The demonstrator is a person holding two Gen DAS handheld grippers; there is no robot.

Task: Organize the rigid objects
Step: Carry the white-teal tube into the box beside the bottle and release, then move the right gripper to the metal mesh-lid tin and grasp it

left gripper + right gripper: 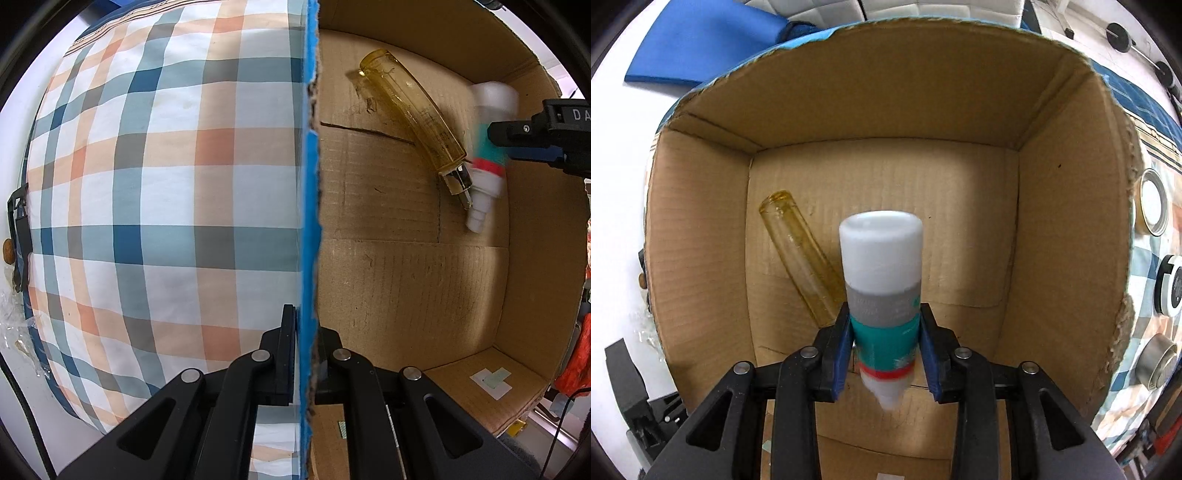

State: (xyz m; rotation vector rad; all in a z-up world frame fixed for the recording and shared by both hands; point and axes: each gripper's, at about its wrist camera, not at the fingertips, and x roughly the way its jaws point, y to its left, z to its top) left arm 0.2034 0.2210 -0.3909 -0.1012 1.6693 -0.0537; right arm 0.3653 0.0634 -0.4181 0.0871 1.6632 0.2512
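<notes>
Left wrist view: left gripper (304,354) has its fingers clamped tight on the blue-edged wall of the cardboard box (406,288), w/ a plaid cloth (147,184) outside the wall. Inside, an amber bottle (413,114) lies on the box floor, tilted diagonally. Right gripper (884,347) points down into the box, blue-padded fingers (840,354) on either side of a white-capped bottle w/ teal and red bands (881,280) (blurred; pads look to be against its sides, so gripping it). It sits just beside the amber bottle's nozzle end, above the floor; contact w/ floor can't be told.
</notes>
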